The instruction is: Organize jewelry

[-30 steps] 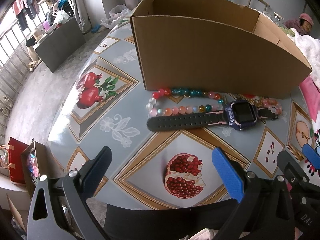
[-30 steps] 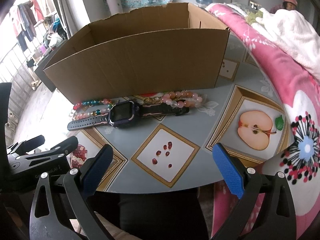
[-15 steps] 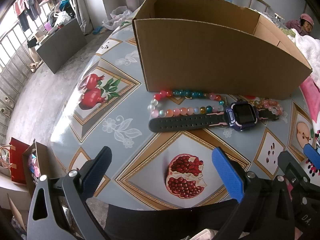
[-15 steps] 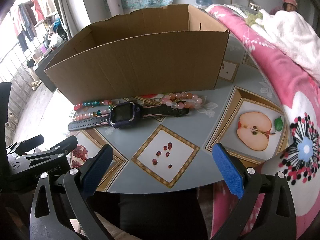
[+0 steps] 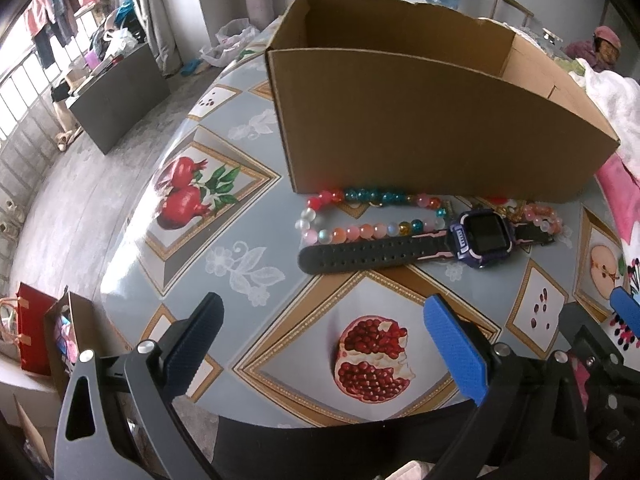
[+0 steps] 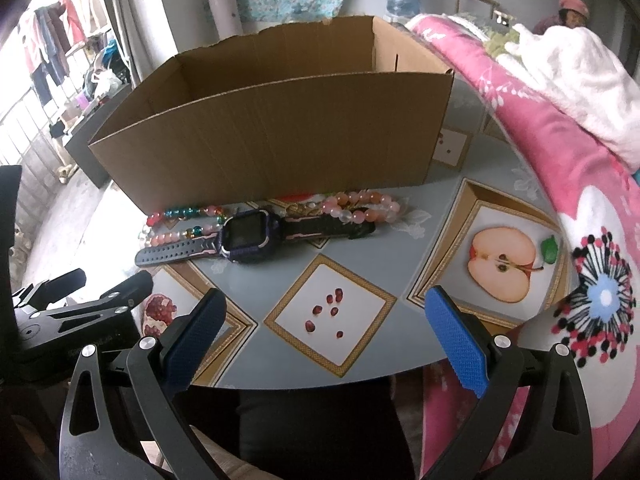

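Observation:
A purple smartwatch with a black strap lies flat in front of an open cardboard box. Behind its strap is a multicoloured bead bracelet; a pink bead bracelet lies at the watch's right end. The right wrist view shows the same watch, the multicoloured bracelet, the pink bracelet and the box. My left gripper hangs open over the table's near edge, short of the watch. My right gripper is open too, empty, further right.
The table has a fruit-patterned cover. A pink floral blanket and white cloth lie along its right side. A seated person is far back right. Beyond the table's left edge are floor, a dark cabinet and bags.
Both grippers have edged slightly forward toward the jewelry; the watch and bracelets sit a little nearer in view. Nothing was gripped or moved.

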{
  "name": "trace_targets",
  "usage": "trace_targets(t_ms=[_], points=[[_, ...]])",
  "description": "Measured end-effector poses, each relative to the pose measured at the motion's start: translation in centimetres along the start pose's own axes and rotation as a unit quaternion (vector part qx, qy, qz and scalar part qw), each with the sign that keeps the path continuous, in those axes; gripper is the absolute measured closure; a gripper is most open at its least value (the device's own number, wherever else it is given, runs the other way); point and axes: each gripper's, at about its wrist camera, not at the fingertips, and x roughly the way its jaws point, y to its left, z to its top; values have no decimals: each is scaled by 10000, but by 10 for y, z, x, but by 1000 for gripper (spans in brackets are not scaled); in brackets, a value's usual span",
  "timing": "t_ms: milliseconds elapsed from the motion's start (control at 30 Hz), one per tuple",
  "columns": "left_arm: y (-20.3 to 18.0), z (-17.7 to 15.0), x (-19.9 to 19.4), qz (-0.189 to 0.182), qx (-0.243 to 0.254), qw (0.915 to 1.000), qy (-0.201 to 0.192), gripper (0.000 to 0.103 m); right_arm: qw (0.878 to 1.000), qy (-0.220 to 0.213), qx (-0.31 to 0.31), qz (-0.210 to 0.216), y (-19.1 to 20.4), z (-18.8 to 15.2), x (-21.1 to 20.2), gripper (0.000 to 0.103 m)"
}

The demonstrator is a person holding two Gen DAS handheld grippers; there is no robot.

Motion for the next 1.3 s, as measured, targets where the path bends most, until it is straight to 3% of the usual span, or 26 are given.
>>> trace_targets(t_ms=[600, 967, 1233, 1300], points=[[-8, 16, -9, 386, 86, 9987, -330, 4, 9995, -196, 54, 258, -11, -2, -4, 8], [-15, 18, -16, 401, 157, 9978, -511, 4, 9990, -303, 37, 325, -18, 2, -4, 7], [3, 24, -24, 112, 311, 9946, -986, 4, 9928, -1026, -306, 535, -30, 14, -19, 8], [14, 21, -28, -116, 324, 9922, -1198, 4, 9885, -1260, -450, 699, -36, 14, -23, 8]])
